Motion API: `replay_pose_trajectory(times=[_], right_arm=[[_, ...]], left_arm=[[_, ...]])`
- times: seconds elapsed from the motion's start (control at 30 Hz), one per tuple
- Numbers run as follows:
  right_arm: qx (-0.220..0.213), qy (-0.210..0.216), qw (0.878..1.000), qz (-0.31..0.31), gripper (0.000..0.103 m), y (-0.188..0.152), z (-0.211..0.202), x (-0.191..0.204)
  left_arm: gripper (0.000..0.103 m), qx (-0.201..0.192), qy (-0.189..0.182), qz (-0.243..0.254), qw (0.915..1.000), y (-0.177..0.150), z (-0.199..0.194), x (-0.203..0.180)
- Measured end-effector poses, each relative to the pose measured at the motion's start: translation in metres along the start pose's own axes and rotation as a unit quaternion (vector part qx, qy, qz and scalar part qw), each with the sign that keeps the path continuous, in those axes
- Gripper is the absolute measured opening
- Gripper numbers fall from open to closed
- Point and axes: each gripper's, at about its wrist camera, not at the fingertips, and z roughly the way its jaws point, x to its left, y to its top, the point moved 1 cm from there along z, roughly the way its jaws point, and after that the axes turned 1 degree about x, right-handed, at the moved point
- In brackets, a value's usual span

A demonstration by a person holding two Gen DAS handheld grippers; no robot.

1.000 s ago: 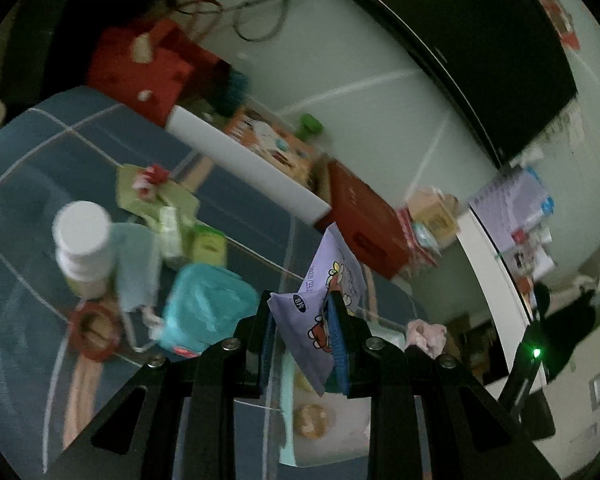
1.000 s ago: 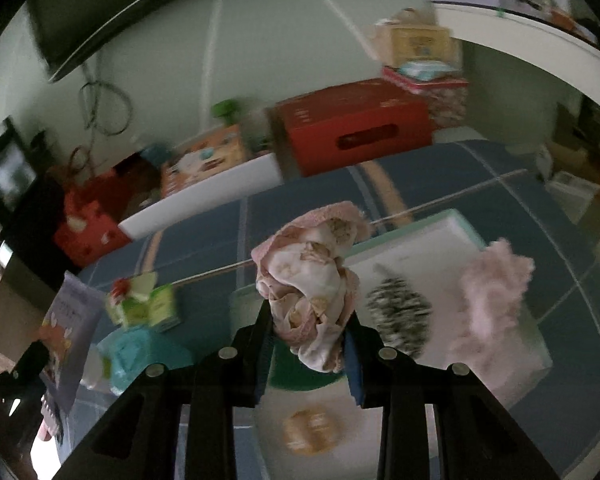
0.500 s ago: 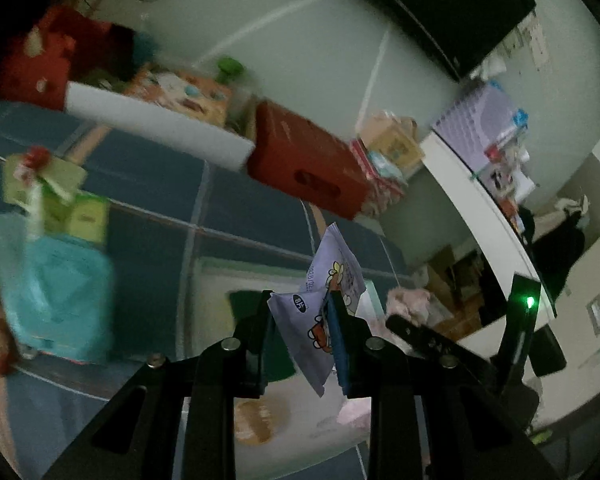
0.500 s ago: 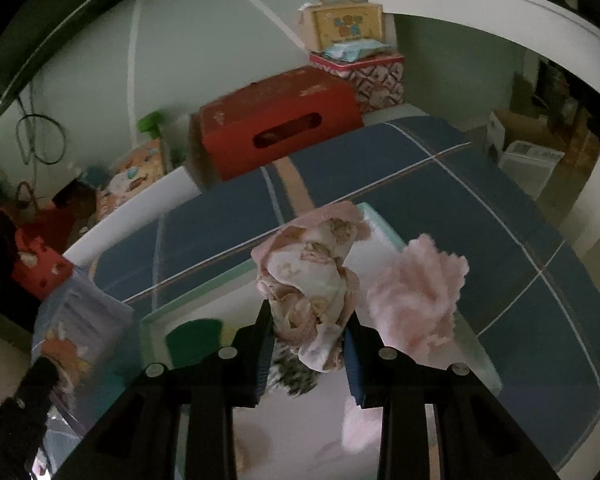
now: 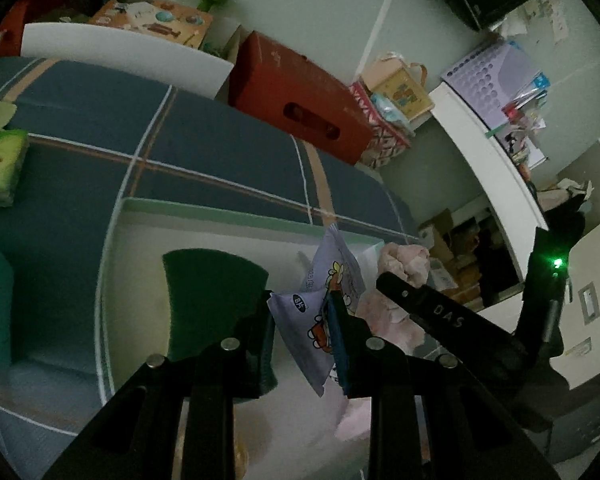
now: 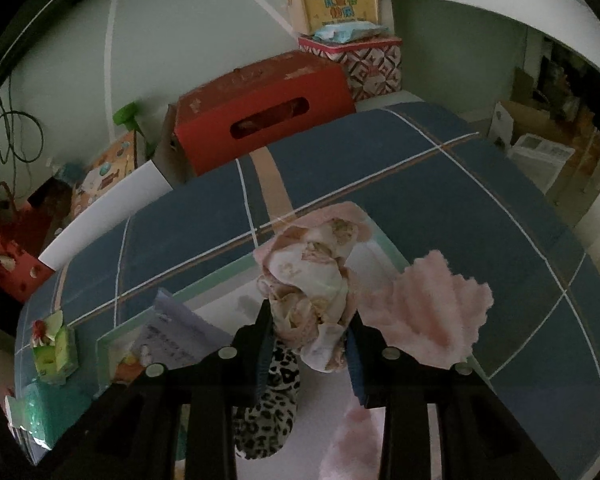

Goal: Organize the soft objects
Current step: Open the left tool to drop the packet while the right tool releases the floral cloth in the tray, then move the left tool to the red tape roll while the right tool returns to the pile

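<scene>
The left gripper [image 5: 303, 338] holds one lilac cartoon packet [image 5: 316, 332] between narrow jaws, above the white tray [image 5: 148, 240]. The right gripper [image 6: 307, 344] has one pink patterned cloth bundle [image 6: 312, 280] between its jaws, which are opening. In the tray lie one leopard-print piece [image 6: 270, 404] and one fluffy pink piece [image 6: 428, 312].

The right gripper [image 6: 308, 344], jaws opening, has a bundled floral cloth [image 6: 312, 280] between them above a white tray [image 6: 216, 308]. A fluffy pink cloth [image 6: 428, 312] and a leopard-print piece [image 6: 272, 408] lie in the tray.
</scene>
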Motion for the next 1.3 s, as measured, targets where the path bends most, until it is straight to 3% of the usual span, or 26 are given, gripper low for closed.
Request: replay_pose_trajectory(times=[0.2,0.23,0.3,0.43,0.5,0.57,0.67,0.87,1.13,1.3], right_arm=[[0.006,-0.011,1.000,0.000,0.036,0.000,0.003,-0.001],[0.004,-0.013,1.000,-0.001,0.038,0.000,0.001,-0.001],[0.000,-0.015,1.000,-0.005,0.054,0.001,-0.004,0.001],[-0.004,-0.027,1.000,-0.009,0.058,0.003,-0.019,0.004],[-0.010,-0.035,0.999,-0.017,0.067,0.004,-0.029,0.008],[-0.015,-0.049,0.998,-0.025,0.072,0.005,-0.041,0.011],[-0.021,-0.065,0.997,-0.040,0.076,0.004,-0.056,0.017],[-0.019,-0.090,0.994,-0.065,0.081,-0.003,-0.078,0.027],[-0.025,-0.083,0.993,-0.078,0.081,-0.013,-0.099,0.039],[-0.032,-0.060,0.993,-0.095,0.081,-0.021,-0.110,0.059]], left_arm=[[0.029,0.017,0.012,-0.006,0.9998,0.000,0.010,0.001],[0.034,0.017,0.012,-0.006,0.9998,0.000,0.008,0.001],[0.047,0.014,0.015,-0.006,0.9998,0.002,0.004,-0.001],[0.061,0.002,0.024,0.002,0.9997,0.007,-0.014,-0.005],[0.069,-0.009,0.033,0.009,0.9994,0.009,-0.023,-0.008],[0.082,-0.027,0.053,0.020,0.9981,0.011,-0.036,-0.011],[0.091,-0.052,0.095,0.036,0.9935,0.013,-0.052,-0.013],[0.092,-0.051,0.237,0.071,0.9676,0.010,-0.071,-0.008],[0.092,-0.054,0.294,0.078,0.9510,0.003,-0.103,0.009],[0.092,-0.064,0.311,0.068,0.9459,0.002,-0.128,0.022]])
